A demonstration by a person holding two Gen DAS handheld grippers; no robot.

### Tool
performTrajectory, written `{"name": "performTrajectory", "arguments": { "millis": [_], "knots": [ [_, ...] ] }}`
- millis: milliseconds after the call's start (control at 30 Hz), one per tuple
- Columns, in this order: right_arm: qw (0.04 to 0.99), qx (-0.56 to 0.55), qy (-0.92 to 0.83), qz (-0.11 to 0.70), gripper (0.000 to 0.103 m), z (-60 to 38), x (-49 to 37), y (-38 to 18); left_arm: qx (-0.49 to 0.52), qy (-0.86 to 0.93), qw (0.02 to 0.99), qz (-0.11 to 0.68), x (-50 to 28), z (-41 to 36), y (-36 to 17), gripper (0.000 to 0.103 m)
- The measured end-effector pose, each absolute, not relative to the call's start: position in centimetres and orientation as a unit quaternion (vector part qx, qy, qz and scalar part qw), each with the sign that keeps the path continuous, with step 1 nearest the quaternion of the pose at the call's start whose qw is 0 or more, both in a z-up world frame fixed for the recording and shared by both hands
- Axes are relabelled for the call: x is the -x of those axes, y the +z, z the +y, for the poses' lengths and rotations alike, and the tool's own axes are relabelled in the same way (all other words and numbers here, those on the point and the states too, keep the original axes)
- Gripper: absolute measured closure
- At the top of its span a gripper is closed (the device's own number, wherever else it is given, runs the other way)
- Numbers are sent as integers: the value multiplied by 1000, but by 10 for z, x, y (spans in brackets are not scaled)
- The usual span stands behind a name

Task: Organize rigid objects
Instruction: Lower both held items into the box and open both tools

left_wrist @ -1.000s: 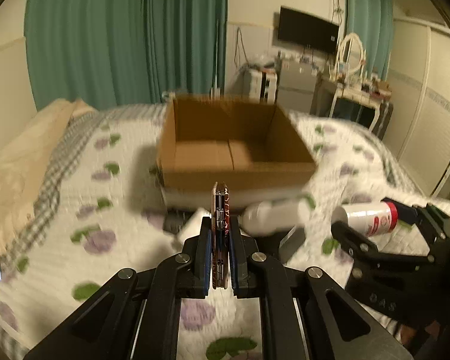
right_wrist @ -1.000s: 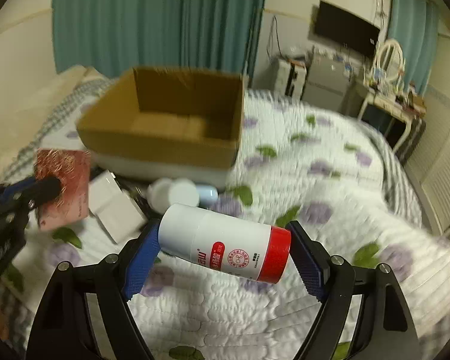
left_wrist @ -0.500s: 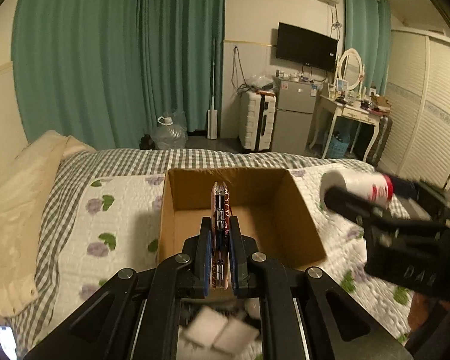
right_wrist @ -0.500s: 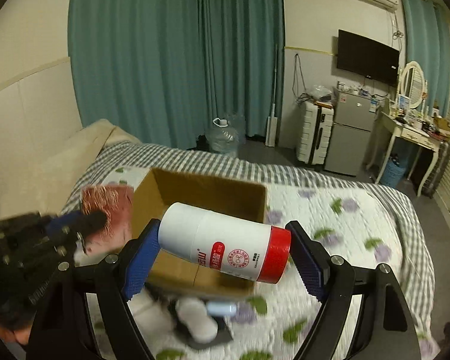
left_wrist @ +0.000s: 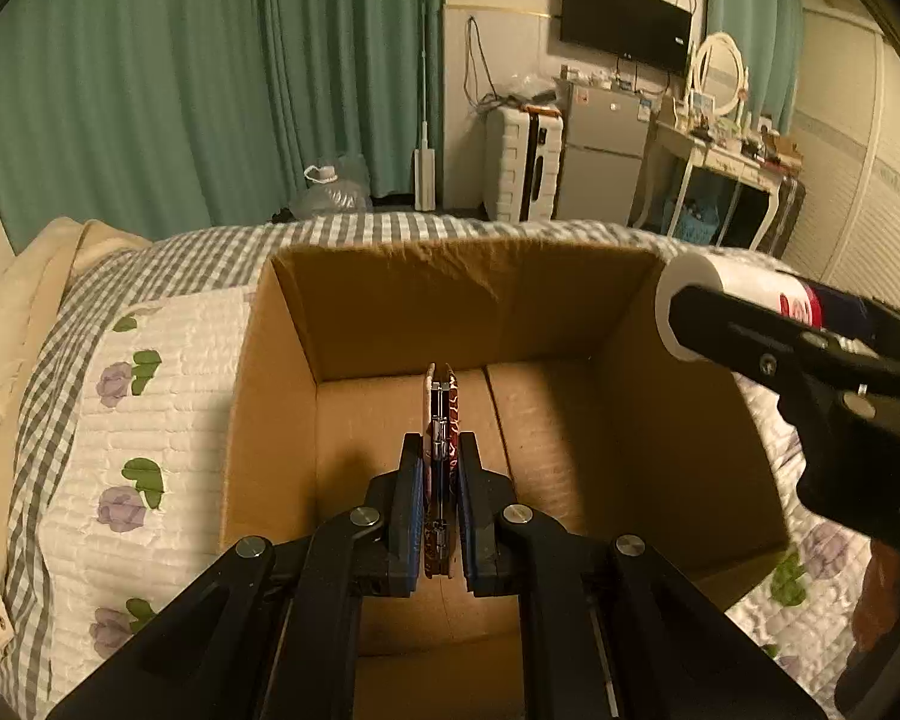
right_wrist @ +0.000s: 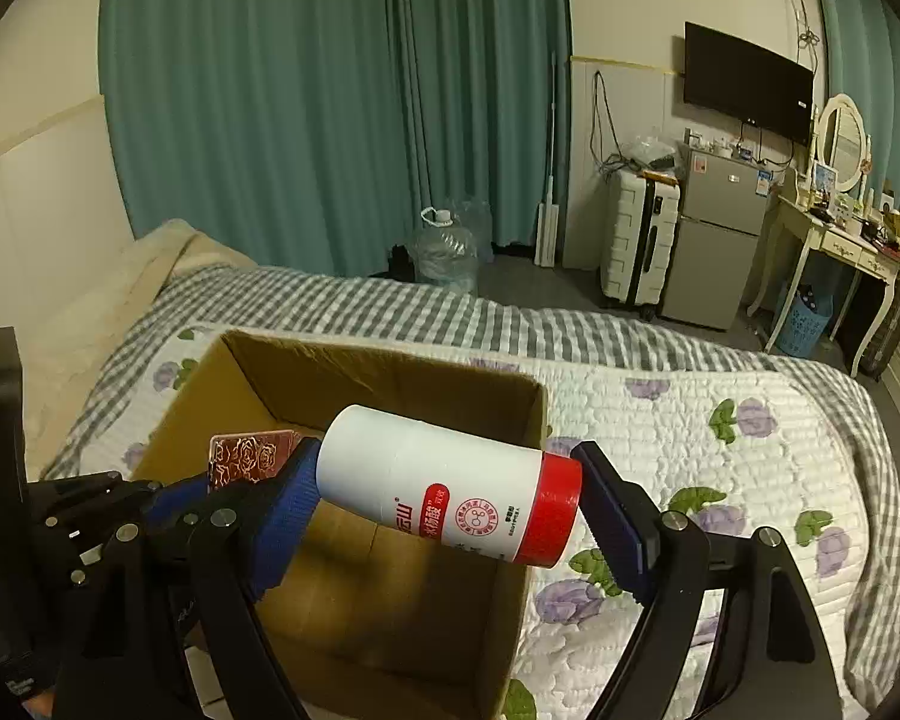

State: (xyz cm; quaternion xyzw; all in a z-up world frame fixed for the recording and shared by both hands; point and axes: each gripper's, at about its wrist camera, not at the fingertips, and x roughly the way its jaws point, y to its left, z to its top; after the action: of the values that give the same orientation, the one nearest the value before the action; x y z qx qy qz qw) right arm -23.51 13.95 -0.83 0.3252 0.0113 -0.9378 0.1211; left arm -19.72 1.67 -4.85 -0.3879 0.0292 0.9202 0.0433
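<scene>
An open cardboard box (left_wrist: pixel 462 300) (right_wrist: pixel 390 372) sits on the bed, with nothing seen inside. My left gripper (left_wrist: pixel 441 480) is shut on a thin red rose-patterned case (left_wrist: pixel 442 420) held edge-on above the box's inside; the case (right_wrist: pixel 249 456) also shows in the right wrist view. My right gripper (right_wrist: pixel 450 504) is shut on a white bottle with a red cap (right_wrist: pixel 444 492), held sideways over the box's right wall. The bottle (left_wrist: pixel 732 306) shows at the right in the left wrist view.
The box stands on a floral quilt (right_wrist: pixel 720 450) with a grey checked border. A cream pillow (left_wrist: pixel 12 324) lies at the left. Beyond the bed are teal curtains (right_wrist: pixel 330 90), a water jug (right_wrist: pixel 444 252), a white suitcase (right_wrist: pixel 639 240), a fridge and a dressing table.
Both grippers have risen and moved forward from the loose items on the quilt to over the box, each keeping its object. The box now fills the lower view.
</scene>
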Motion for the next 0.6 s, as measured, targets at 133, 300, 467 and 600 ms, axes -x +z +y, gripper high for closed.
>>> {"name": "performTrajectory", "arguments": {
  "millis": [133, 300, 467, 600],
  "knots": [
    [116, -328, -937, 14, 20, 140, 235, -10, 395, 917, 45, 24, 199, 15, -50, 85],
    [109, -316, -942, 13, 20, 143, 223, 9, 349, 936, 37, 23, 179, 11, -21, 40],
    [107, -303, -947, 23, 20, 146, 204, 33, 330, 943, 30, 33, 156, 6, 9, 40],
    [110, -304, -946, 29, 20, 148, 192, 33, 311, 949, 10, 50, 132, 0, 18, 36]
  ]
}}
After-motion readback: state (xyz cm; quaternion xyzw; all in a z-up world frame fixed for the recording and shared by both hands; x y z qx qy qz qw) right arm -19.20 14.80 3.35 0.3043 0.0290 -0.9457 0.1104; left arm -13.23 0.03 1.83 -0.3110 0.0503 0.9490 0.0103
